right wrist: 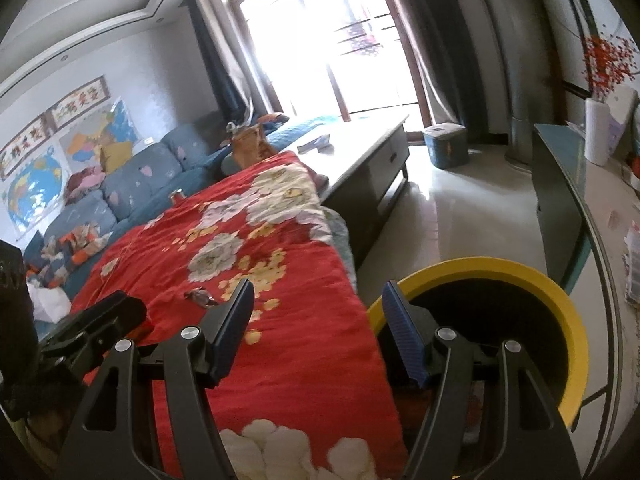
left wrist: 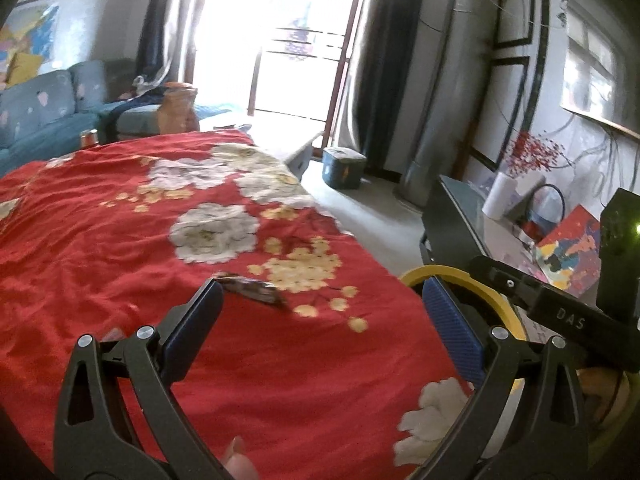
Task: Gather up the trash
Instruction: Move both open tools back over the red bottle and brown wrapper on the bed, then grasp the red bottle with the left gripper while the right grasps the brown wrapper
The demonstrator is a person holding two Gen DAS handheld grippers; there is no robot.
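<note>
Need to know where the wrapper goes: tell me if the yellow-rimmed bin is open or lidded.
Open. The yellow-rimmed bin shows a bare rim and dark interior, no lid; whether anything is inside cannot be told.

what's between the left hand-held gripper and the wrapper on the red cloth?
Only bare red cloth. In the left wrist view the wrapper lies just past the left hand-held gripper, whose jaws stand wide open.

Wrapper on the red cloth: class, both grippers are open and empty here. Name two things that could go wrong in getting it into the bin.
1. The wrapper lies flat on the wrinkled red cloth, so the open left gripper may pinch cloth along with it.
2. The yellow-rimmed bin stands beyond the cloth's edge, with the right gripper over its rim; a light wrapper could fall short, or the grippers might collide.
</note>
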